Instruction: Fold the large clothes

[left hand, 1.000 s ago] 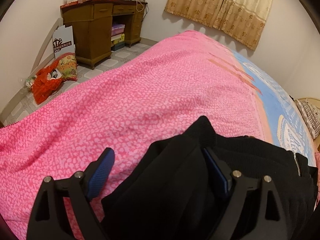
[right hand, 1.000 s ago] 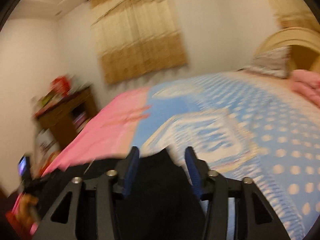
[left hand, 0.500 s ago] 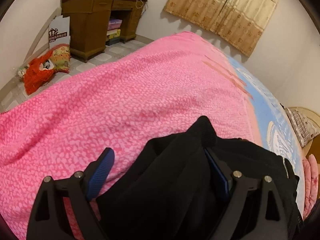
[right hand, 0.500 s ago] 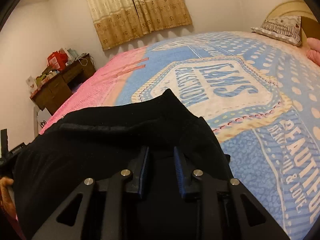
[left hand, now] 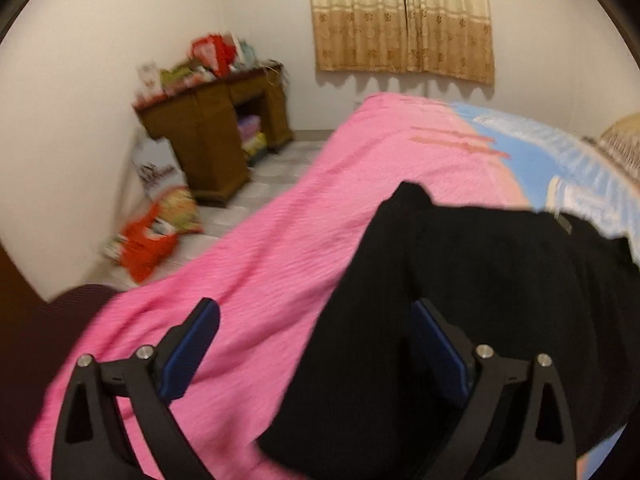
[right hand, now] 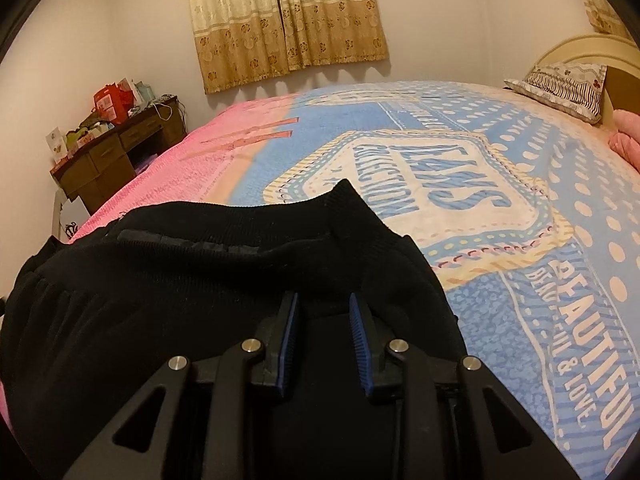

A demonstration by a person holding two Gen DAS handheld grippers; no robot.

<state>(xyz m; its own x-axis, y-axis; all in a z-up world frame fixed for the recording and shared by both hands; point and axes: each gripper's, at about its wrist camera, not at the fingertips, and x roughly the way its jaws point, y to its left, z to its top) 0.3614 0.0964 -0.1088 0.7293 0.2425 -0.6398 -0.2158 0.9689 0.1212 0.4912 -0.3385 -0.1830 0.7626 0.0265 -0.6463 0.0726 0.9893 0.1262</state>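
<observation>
A black knitted garment (left hand: 500,288) lies on the bed, partly on the pink blanket (left hand: 288,248). My left gripper (left hand: 316,336) is open wide; the garment's edge lies between its fingers and against the right pad (left hand: 438,350). In the right wrist view the same garment (right hand: 200,280) fills the lower left, lying on the blue patterned bedspread (right hand: 520,240). My right gripper (right hand: 323,320) is nearly closed, with a fold of the black fabric pinched between its blue pads.
A wooden desk (left hand: 212,136) piled with clutter stands by the wall left of the bed, with bags (left hand: 152,236) on the floor. Curtains (right hand: 288,16) hang on the far wall. A pillow (right hand: 564,84) lies by the headboard at right.
My right gripper has closed on the garment and steadied. My left gripper has stayed open while its view tilted up and swung, blurring the room.
</observation>
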